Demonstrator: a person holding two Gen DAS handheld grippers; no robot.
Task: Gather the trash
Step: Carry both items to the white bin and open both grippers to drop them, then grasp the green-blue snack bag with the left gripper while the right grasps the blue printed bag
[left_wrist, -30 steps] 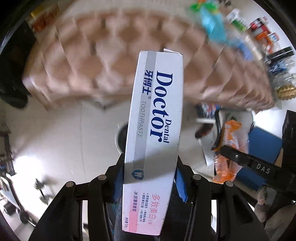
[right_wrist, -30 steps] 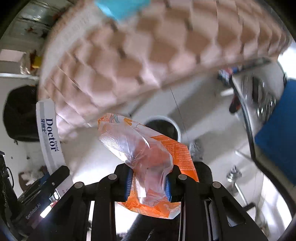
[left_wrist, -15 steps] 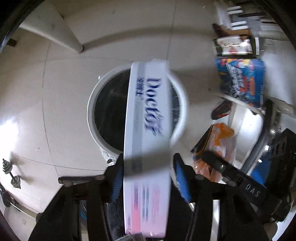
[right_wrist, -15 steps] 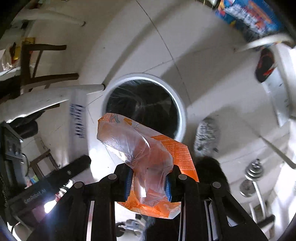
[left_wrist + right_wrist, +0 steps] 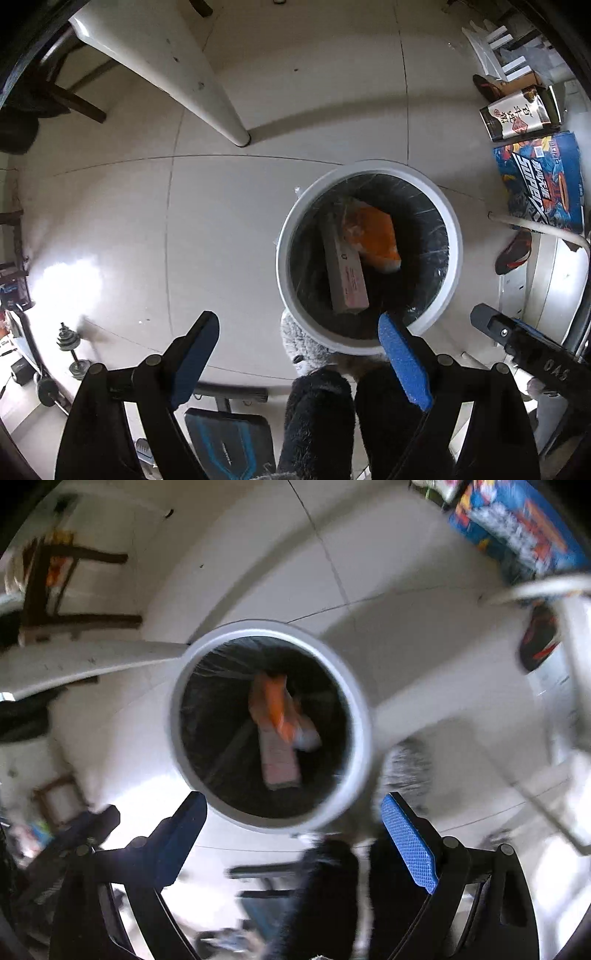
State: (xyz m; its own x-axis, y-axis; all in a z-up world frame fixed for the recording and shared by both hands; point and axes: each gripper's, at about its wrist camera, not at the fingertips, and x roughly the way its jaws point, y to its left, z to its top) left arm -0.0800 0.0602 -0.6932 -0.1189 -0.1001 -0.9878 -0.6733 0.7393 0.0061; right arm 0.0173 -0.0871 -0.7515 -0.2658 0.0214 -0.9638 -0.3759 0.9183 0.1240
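A round white trash bin (image 5: 455,236) with a black liner stands on the tiled floor; it also shows in the right wrist view (image 5: 364,723). Inside it lie the toothpaste box (image 5: 344,266) and the orange plastic wrapper (image 5: 376,236), both also seen in the right wrist view: box (image 5: 280,760), wrapper (image 5: 275,709). My left gripper (image 5: 297,332) is open and empty above the bin's near left rim. My right gripper (image 5: 293,808) is open and empty above the bin's near rim; its view is blurred.
A white table leg (image 5: 207,96) stands beyond the bin. Boxes (image 5: 539,181), a carton (image 5: 517,114) and a shoe (image 5: 513,251) lie at the right. Dumbbells (image 5: 70,350) and a bench (image 5: 229,435) are at the lower left. Furry slippers (image 5: 306,343) are beside the bin.
Both grippers have opened. The toothpaste box left the left gripper and the orange wrapper left the right gripper; both now lie in the bin.
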